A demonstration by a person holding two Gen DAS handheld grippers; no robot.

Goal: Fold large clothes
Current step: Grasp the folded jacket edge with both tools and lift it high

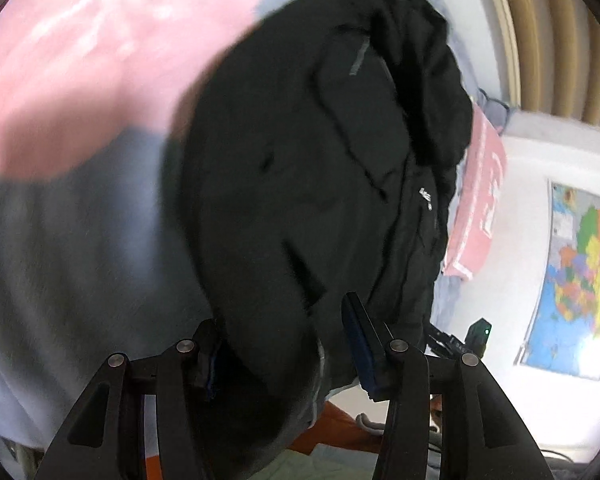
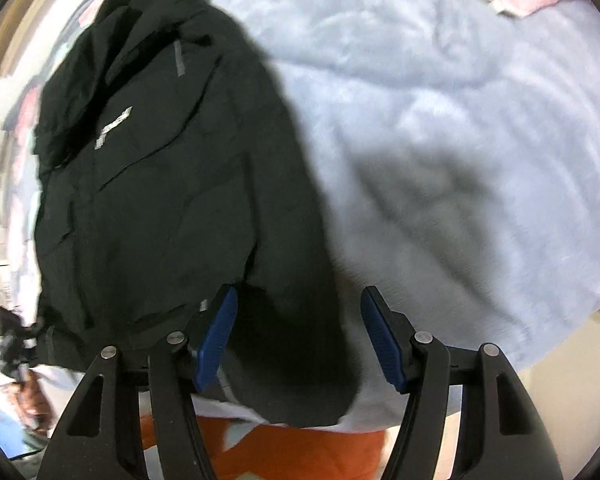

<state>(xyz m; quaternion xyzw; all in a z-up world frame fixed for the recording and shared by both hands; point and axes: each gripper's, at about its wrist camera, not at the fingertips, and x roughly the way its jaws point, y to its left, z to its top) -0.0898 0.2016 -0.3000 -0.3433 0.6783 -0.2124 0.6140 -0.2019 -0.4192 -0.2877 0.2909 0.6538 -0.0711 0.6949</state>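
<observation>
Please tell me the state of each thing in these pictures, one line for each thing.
Black fabric jacket: lying on the bed, partly folded, creased.
Pale blue fleece blanket: spread out, rumpled.
Left gripper: jaws around the jacket's near edge; grip unclear.
Right gripper: jaws open over the jacket's near corner, pads not pressing.

Your bed (image 2: 440,128) wears a pale blue fleece blanket. On it lies the black jacket (image 2: 172,184) (rumpled).

Rumpled black jacket (image 2: 160,184) lies spread on pale blue bedding (image 2: 440,120).
</observation>
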